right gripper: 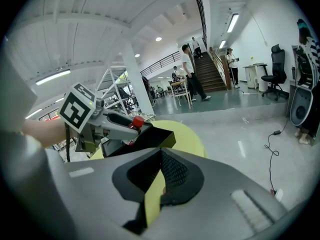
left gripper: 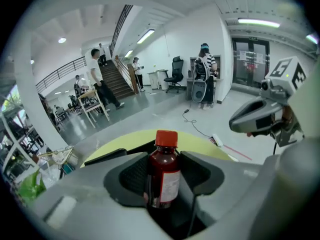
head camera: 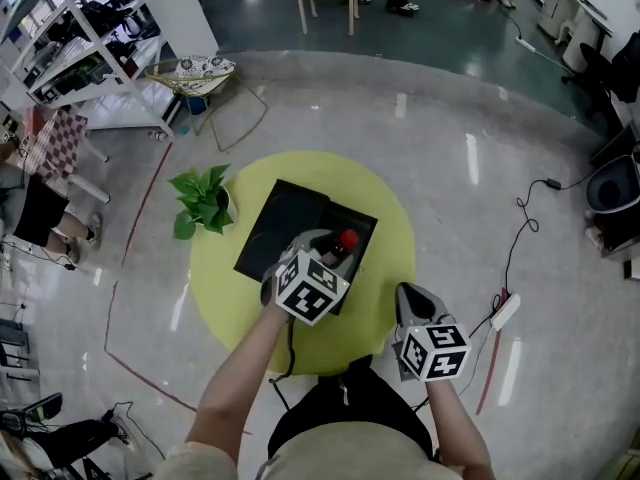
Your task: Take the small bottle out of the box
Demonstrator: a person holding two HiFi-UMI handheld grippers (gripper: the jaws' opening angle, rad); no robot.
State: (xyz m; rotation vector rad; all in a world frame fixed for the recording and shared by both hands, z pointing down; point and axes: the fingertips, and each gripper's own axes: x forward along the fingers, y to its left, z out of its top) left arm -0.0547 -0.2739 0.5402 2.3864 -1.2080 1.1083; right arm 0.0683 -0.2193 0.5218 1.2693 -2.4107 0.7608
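Item: left gripper (left gripper: pixel 165 170), grey two-jaw tool with black ribbed pads, jaws clamped on either side of one small dark-red glass-look bottle (left gripper: pixel 163 179) with a red screw cap and a pale label; the bottle stands upright between the pads, gripped at the body, cap and neck clear above them. Location of bottle: over the right-hand part of one black rectangular box (head camera: pixel 285 223), which lies open on one round yellow-green table top (head camera: pixel 375 308); the bottle's base is hidden by the jaws, so whether it has cleared the box rim cannot be told. Item: right gripper (right gripper: pixel 157 179), same make, jaws drawn together with only a thin sliver of table colour between the pads, holding nothing, hanging near the table's edge and apart from the box. Handling note, as a judgement: the step in hand is the lift-out; it is best done by raising the bottle straight up with the grip kept firm and level until the base is above the rim, then carrying it sideways, since a tilt could catch the base on the box wall or let the smooth body slip in the pads. Count: grippers, two; bottles, one; boxes, one; tables, one; also one green leafy potted plant (head camera: pixel 203 201) at the table's left edge.
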